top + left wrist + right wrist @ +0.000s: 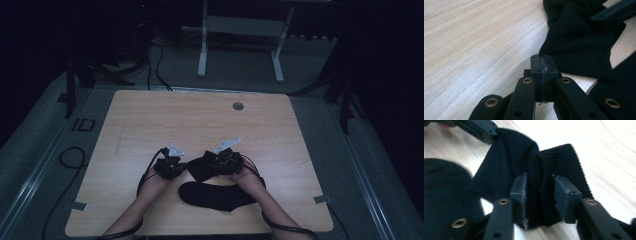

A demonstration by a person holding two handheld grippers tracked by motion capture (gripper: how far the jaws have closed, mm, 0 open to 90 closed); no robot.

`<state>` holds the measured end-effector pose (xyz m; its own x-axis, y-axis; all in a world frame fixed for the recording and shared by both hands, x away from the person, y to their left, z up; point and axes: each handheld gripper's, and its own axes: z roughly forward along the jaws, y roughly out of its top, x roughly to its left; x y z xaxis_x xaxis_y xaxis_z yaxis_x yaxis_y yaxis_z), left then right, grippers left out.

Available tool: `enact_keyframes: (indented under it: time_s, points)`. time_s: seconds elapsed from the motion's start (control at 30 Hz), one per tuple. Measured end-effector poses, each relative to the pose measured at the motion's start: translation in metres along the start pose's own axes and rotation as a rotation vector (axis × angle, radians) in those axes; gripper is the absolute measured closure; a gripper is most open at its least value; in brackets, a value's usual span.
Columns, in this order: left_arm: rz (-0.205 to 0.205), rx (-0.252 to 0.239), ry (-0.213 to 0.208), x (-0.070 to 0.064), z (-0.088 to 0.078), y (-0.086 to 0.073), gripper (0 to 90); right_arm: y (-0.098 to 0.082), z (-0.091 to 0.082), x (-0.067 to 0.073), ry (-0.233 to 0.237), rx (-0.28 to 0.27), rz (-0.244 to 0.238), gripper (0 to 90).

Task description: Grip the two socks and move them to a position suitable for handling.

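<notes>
You have two black socks in front of you. One sock (216, 196) lies flat on the tabletop (150, 120) near your edge, stretched sideways with its rounded end toward your left. The other sock (202, 167) sits just beyond it, bunched and folded over itself, partly raised off the wood. Its ribbed cuff (560, 167) stands between your right gripper's jaws, with the smooth knit part (579, 45) draping down in folds toward the flat sock.

Left claw (172, 167) clamped tight, right claw (220, 164) parted (both low, close together).
</notes>
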<state>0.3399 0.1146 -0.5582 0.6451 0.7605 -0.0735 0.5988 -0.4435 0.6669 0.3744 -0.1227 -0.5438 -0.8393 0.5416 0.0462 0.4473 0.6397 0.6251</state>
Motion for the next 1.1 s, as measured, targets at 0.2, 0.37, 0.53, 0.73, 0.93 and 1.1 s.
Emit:
enact_keyframes:
  time_s: [0.2, 0.37, 0.53, 0.73, 0.93, 1.1]
  points:
    - [-0.018, -0.003, 0.002, 0.005, -0.001, -0.003, 89.6, 0.003, -0.037, -0.006, -0.019, -0.097, 0.013, 56.0]
    - [-0.012, 0.004, 0.003, 0.005, 0.000, -0.002, 89.6, 0.013, -0.038, -0.018, -0.051, -0.096, 0.031, 59.5]
    - [-0.013, 0.004, 0.002, 0.005, 0.001, -0.001, 89.6, 0.018, -0.008, -0.014, -0.020, -0.030, 0.008, 57.8]
    - [-0.019, 0.001, 0.002, 0.006, 0.000, 0.000, 89.6, 0.019, 0.017, -0.015, -0.021, 0.054, -0.016, 66.1]
    - [-0.022, -0.005, 0.007, 0.008, -0.003, -0.002, 89.6, 0.022, 0.001, -0.018, -0.051, 0.009, -0.014, 85.0]
    - [-0.037, -0.010, 0.010, 0.012, -0.004, -0.004, 89.6, 0.022, -0.031, -0.027, -0.039, -0.091, 0.041, 85.5]
